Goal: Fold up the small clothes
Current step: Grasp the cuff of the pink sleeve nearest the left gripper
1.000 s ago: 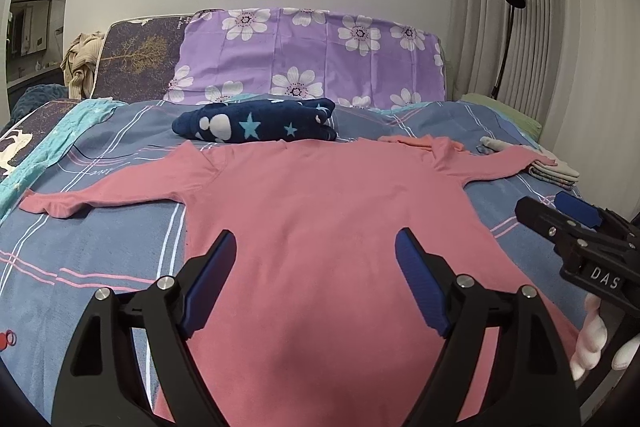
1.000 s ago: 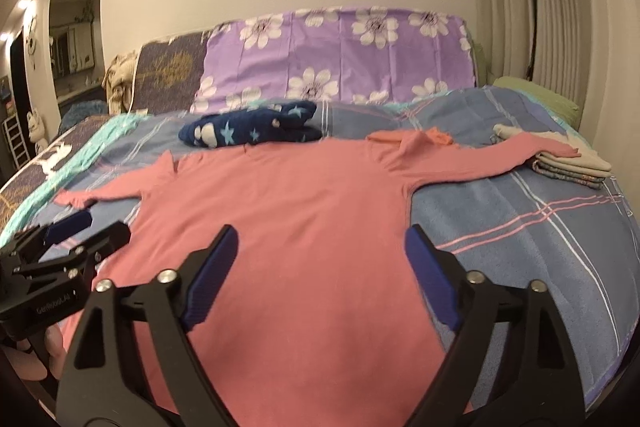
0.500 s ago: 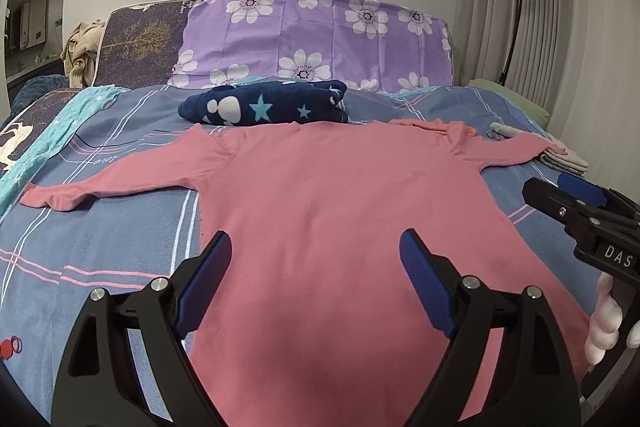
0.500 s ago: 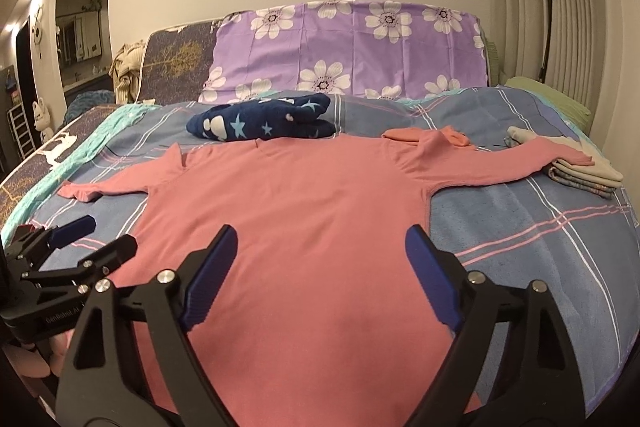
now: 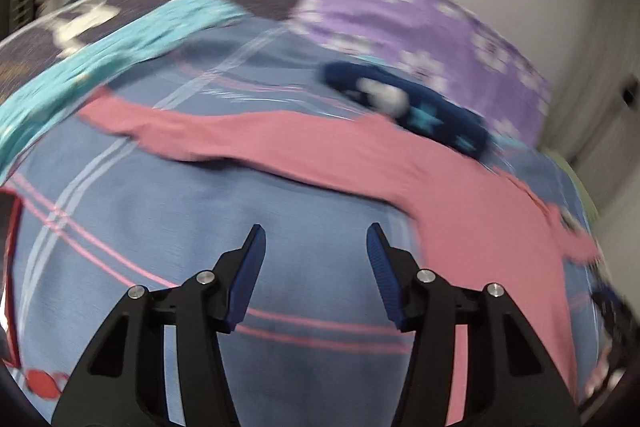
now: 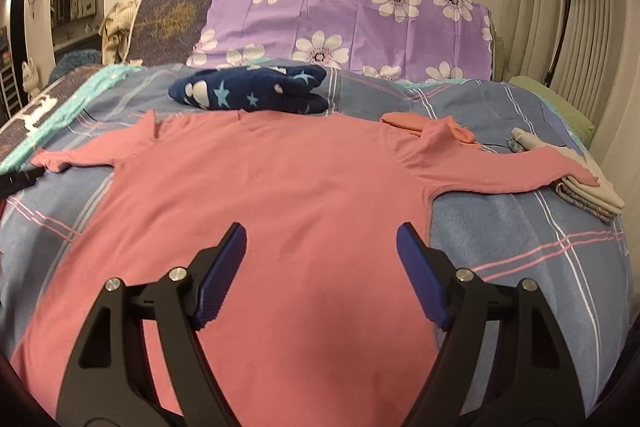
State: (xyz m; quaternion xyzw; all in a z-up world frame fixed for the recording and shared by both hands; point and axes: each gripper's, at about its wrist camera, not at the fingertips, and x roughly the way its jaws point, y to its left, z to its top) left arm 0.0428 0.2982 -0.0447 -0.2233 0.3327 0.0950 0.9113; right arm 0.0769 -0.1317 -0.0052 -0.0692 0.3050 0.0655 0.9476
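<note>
A pink long-sleeved shirt (image 6: 280,195) lies spread flat on the blue plaid bed cover (image 6: 520,227), sleeves out to both sides. My right gripper (image 6: 320,239) is open and empty above the shirt's lower middle. My left gripper (image 5: 316,243) is open and empty over bare bed cover, below the shirt's left sleeve (image 5: 240,139); this view is blurred and tilted. The tip of the left gripper (image 6: 18,179) shows at the far left edge of the right wrist view, near the left sleeve's cuff.
A folded navy star-print garment (image 6: 248,91) lies behind the shirt's collar. A stack of folded clothes (image 6: 584,191) sits under the right sleeve's cuff. Purple flowered pillows (image 6: 348,19) stand at the back; a teal blanket (image 5: 100,55) lies at the left.
My left gripper has swung left, off the shirt's body toward the left sleeve, tilting its view. My right gripper has moved slightly forward over the shirt.
</note>
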